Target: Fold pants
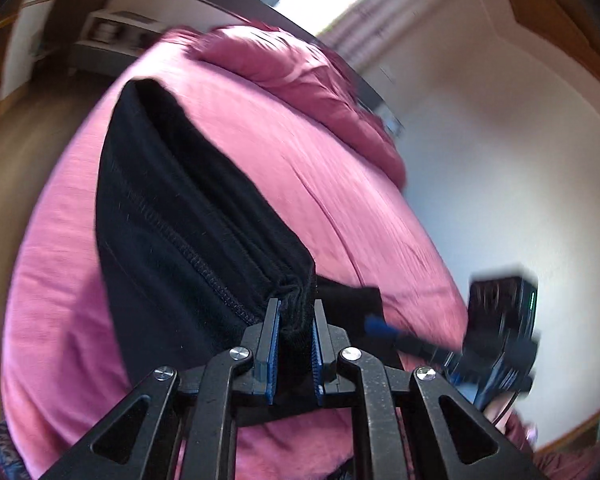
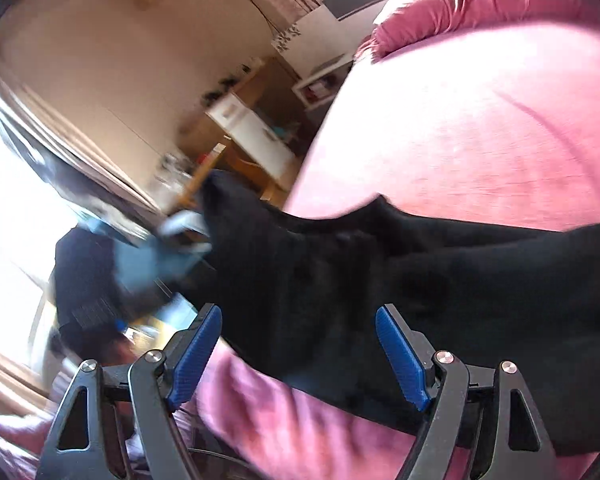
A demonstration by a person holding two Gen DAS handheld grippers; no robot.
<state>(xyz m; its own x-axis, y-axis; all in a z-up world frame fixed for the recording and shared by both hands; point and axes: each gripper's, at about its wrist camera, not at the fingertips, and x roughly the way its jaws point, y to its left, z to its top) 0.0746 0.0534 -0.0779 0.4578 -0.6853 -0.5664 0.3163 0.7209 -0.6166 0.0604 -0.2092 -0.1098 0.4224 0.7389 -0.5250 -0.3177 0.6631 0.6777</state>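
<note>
The black pants (image 1: 172, 208) lie stretched over the pink bed cover (image 1: 360, 208). One bunched end of them is lifted. My left gripper (image 1: 296, 308) is shut on that bunched end, with the cloth squeezed between its blue pads. In the right wrist view the pants (image 2: 340, 264) run from the lifted end at the left across to the right edge. My right gripper (image 2: 298, 310) stands open just above them, its pads wide apart and not pressing on the cloth. The right tool's blurred black housing (image 1: 496, 312) shows beside the left gripper.
A bunched pink duvet (image 1: 300, 68) lies at the far end of the bed. Wooden floor (image 1: 28, 152) and a white shelf unit (image 1: 108, 32) are past the bed's left side. A white wall (image 1: 500, 140) is on the right. A wooden desk (image 2: 256, 136) stands beyond the bed.
</note>
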